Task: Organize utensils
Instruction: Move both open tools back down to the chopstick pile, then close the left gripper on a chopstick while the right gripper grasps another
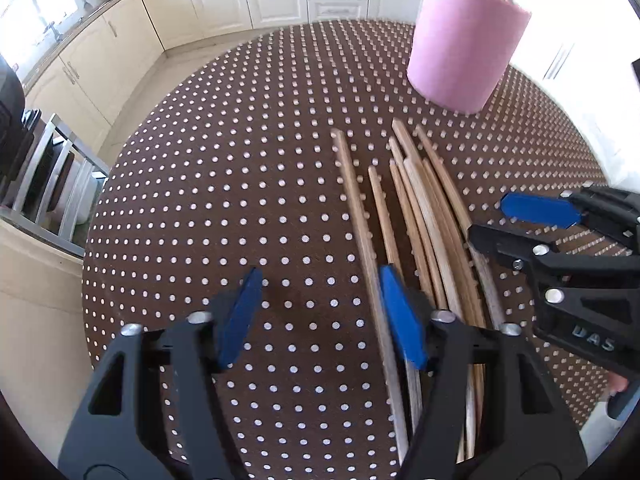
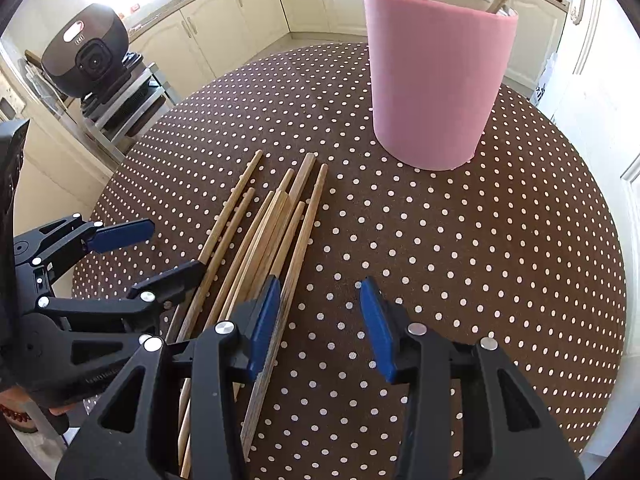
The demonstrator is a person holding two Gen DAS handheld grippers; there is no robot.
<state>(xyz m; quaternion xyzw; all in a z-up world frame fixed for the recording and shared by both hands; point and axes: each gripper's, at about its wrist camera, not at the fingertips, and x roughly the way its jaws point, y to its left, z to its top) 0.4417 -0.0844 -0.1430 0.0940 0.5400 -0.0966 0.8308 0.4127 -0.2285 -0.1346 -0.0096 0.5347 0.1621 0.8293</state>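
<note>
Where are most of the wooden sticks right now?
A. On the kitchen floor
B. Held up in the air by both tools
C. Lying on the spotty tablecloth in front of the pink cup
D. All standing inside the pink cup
C: the bundle of wooden sticks lies flat on the spotty tablecloth in front of the pink cup, which holds only a couple of sticks.

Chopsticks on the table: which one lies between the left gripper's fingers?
The outermost chopstick, lying apart on the bundle's left edge in the left wrist view. It runs just inside the left gripper, whose open jaws clear the others.
</note>
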